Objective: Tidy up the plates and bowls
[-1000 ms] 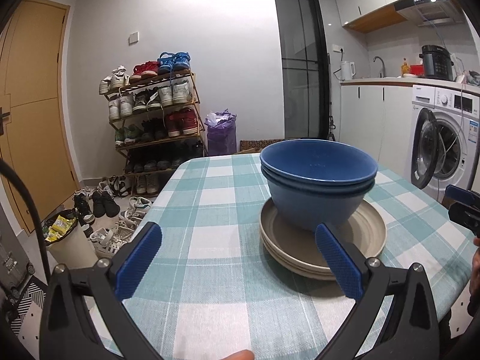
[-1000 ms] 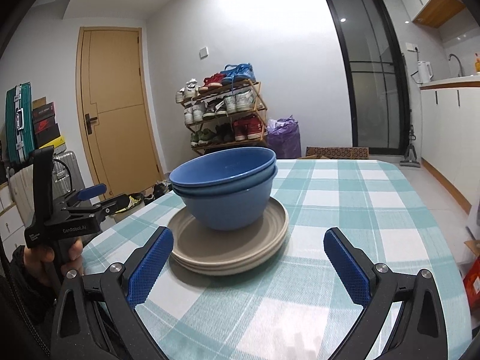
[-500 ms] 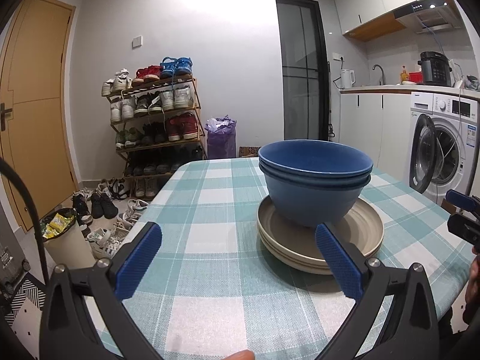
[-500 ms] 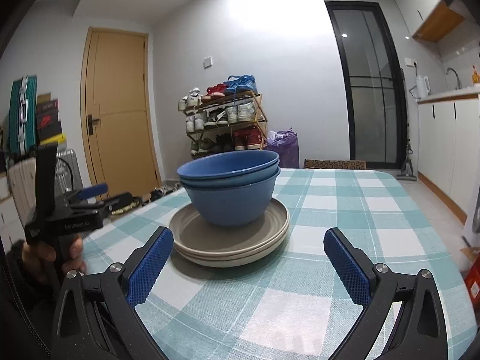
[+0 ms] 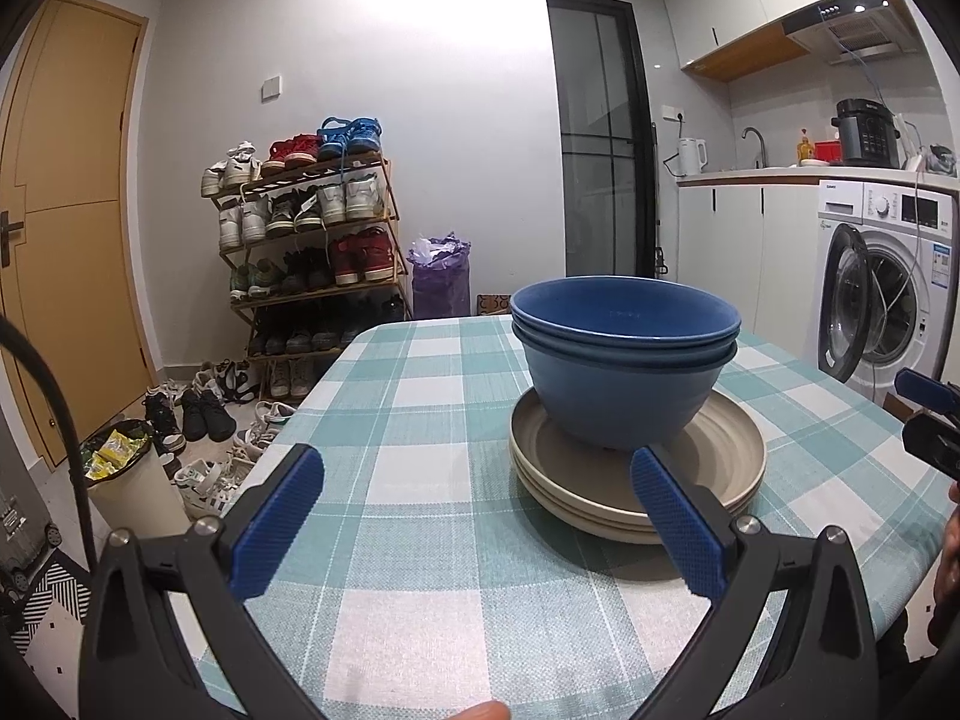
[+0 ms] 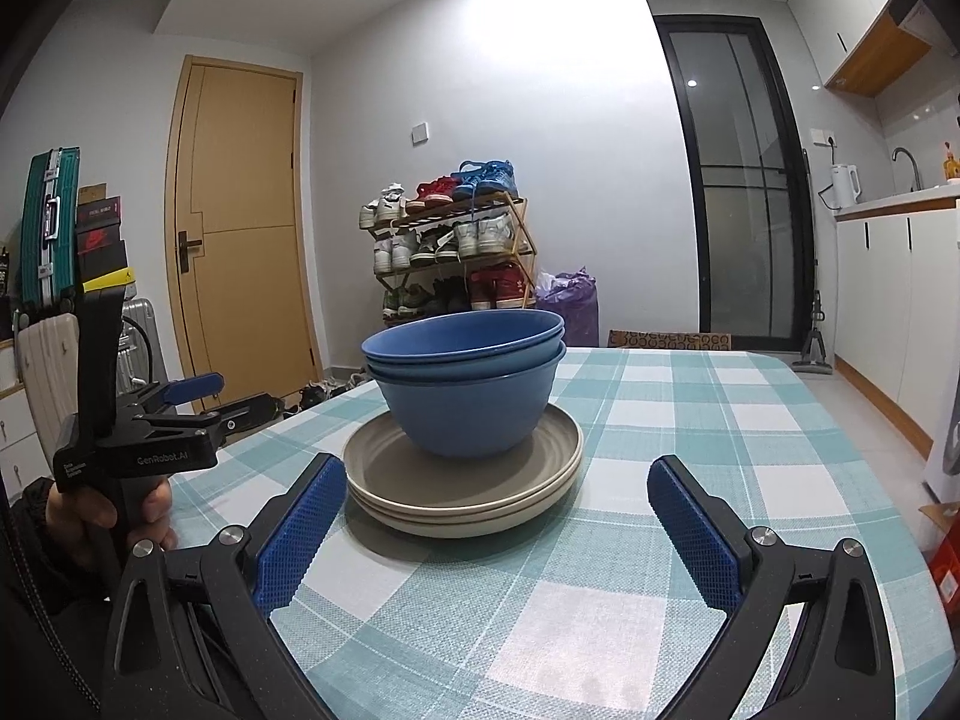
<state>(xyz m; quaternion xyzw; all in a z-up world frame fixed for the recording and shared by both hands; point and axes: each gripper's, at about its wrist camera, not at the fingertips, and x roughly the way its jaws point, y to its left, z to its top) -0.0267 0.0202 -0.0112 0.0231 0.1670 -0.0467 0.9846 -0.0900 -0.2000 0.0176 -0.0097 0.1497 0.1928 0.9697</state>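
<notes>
Two blue bowls (image 5: 624, 360) sat nested one inside the other, matte, deep-sided, rims nearly flush. They stood upright on a stack of beige plates (image 5: 639, 468), round with low ridged rims; I counted about three edges. The stack rested on the teal-and-white checked surface (image 5: 420, 408), right of centre in my left view and centre frame in my right view.

My left gripper (image 5: 474, 516) had its fingers (image 5: 279, 522) spread wide, holding nothing, low in the frame, short of the plates. My right gripper (image 6: 510, 531) likewise had its fingers (image 6: 303, 525) spread, empty, the plate stack just beyond them.

In my right view the left gripper showed at the left edge, gripped in my left hand (image 6: 96, 516). A shoe rack (image 5: 306, 252) stood against the far wall.
</notes>
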